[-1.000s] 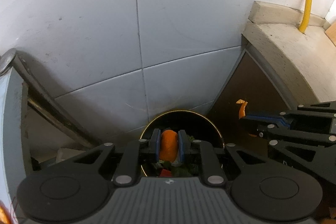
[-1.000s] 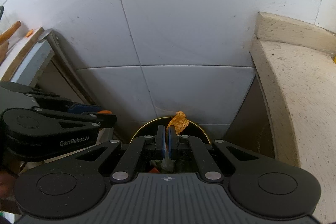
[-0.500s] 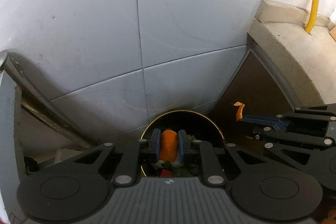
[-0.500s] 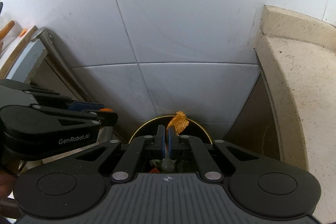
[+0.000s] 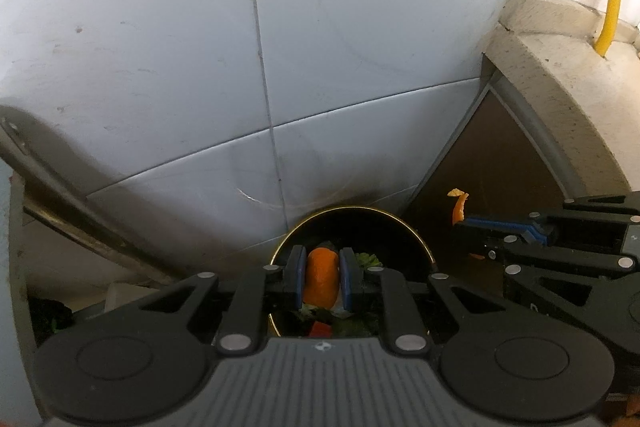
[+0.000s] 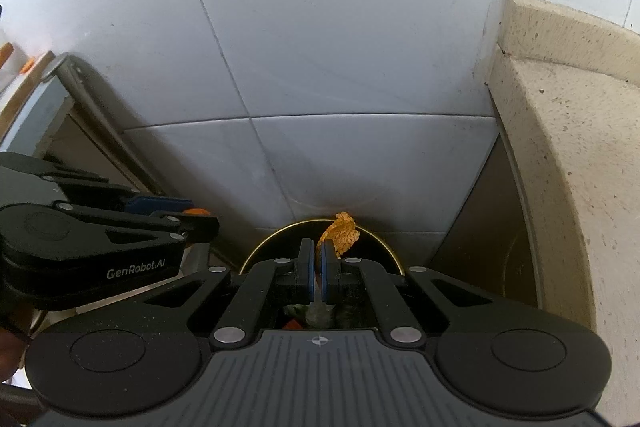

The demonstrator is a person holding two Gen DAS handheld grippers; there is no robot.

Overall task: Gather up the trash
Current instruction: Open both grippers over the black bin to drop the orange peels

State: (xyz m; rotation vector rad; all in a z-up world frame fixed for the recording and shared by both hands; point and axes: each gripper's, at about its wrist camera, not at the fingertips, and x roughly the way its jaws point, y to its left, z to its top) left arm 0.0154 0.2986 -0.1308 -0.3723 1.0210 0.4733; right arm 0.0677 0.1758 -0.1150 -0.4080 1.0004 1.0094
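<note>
From my left wrist view, the left gripper [image 5: 320, 277] sits low at centre frame, its jaws clamped on a chunk of orange peel [image 5: 320, 279]. Directly beneath is the round black bin [image 5: 352, 217] with a gold rim, scraps of green and red lying inside. At the right edge I see the right gripper [image 5: 464, 225], jaws nearly closed on a thin curl of peel [image 5: 458, 207]. My right wrist view shows that curl [image 6: 342, 233] pinched between the narrow jaws, poking over the bin's far rim [image 6: 280, 231]. White floor tiles [image 6: 320, 47] fill the upper frame.
</note>
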